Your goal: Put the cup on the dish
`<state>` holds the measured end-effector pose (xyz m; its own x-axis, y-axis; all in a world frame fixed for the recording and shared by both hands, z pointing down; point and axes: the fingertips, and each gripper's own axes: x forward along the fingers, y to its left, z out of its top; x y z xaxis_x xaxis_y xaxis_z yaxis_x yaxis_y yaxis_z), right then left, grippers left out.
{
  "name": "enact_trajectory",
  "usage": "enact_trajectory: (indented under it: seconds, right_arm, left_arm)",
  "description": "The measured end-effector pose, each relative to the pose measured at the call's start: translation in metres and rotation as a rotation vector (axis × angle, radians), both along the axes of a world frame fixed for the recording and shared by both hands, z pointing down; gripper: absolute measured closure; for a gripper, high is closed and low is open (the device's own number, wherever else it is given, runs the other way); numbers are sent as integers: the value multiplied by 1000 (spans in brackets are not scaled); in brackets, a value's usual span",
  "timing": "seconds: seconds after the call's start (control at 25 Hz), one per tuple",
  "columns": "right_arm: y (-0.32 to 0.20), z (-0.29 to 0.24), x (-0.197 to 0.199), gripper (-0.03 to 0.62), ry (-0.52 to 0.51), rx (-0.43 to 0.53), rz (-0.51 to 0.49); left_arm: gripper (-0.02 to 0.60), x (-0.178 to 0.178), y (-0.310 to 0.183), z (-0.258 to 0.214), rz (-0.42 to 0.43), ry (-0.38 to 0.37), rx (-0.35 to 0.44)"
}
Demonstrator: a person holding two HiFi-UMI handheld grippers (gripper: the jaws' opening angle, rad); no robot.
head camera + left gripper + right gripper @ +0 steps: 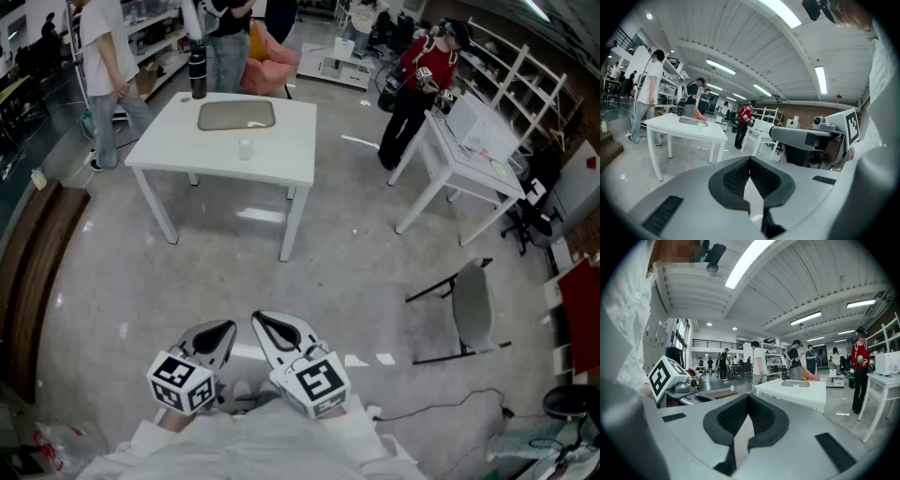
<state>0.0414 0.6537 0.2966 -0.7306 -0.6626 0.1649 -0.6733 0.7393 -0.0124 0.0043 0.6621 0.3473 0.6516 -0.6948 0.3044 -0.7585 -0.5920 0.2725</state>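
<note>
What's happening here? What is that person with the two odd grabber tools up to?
A person holds a two-jaw tool in each hand, close to the body. The left gripper and the right gripper are both shut and empty. Some way ahead stands a white table, where a small clear cup sits beside a grey dish, not on it. Neither is touched yet.

left gripper point(226, 329): smooth grey shell, black ribbed pads point(735, 178) | right gripper point(262, 322): same grey shell and black pads, black rectangular slots on top | marker cubes point(183, 382): one per gripper, white faces, black square codes | sleeves point(234, 442): white fabric
</note>
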Motion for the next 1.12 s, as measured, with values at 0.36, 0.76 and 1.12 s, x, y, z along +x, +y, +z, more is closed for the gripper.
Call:
enact_trajectory:
  seconds: [0.36,0.76,1.12]
  right_arm:
    - [-3,10,15,582,15,-55,26]
    - [-2,14,27,582,-56,-107,38]
    - [-3,43,63,582,-38,-154,43]
  left_arm:
    - [572,16,2,4,11,-12,10]
    - [574,26,-8,4,-12,5,0]
    - [572,49,-7,26,-56,34,-52]
